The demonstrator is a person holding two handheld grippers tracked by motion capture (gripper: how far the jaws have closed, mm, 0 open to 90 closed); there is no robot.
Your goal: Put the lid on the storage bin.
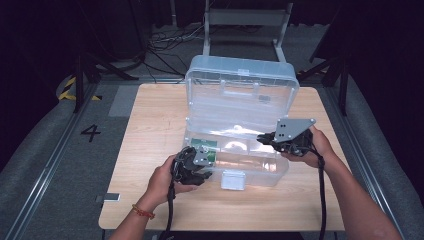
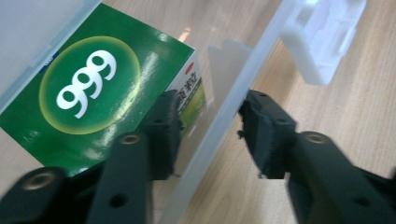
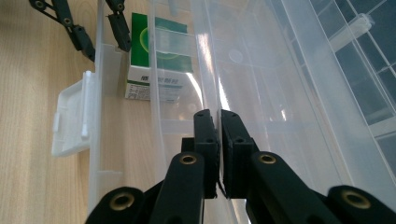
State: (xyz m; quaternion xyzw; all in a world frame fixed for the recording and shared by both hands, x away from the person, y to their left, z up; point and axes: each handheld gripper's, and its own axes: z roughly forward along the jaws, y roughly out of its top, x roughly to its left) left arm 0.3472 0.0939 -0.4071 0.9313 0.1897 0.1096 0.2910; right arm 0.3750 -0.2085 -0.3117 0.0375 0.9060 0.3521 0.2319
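— The clear box (image 1: 235, 125) sits in the middle of the wooden desk (image 1: 145, 115), right? Its lid is up.

— Yes. The lid stands up at the far side, and the low part lies open in front of the person. A white latch (image 1: 233, 180) hangs on the front wall.

— What is inside?

— A green carton (image 2: 88, 88) with "999" on it. It lies flat in the left end of the box, close behind the front wall.

— Where is the left tool (image 1: 192, 167)?

— At the front left corner of the box. Its jaws are apart. One jaw is inside the box, just beside the green carton, and the other is outside over the desk. The clear front wall (image 2: 233, 107) runs between them. I cannot tell if the jaws touch the wall.

— And the right tool (image 1: 267, 140)?

— It is at the right end of the box, over the rim. In the right gripper view its jaws are nearly together, with a thin clear plastic wall (image 3: 212, 93) running between them. They look clamped on it, pinching the plastic.

— Can you see the other tool from there?

— Yes, far off at the top left, with its two jaws on each side of the front wall, and the green carton just past them.

— Who holds the tools?

— A person. Both forearms come in from the near edge of the desk. The left wrist has a red band (image 1: 143, 211).
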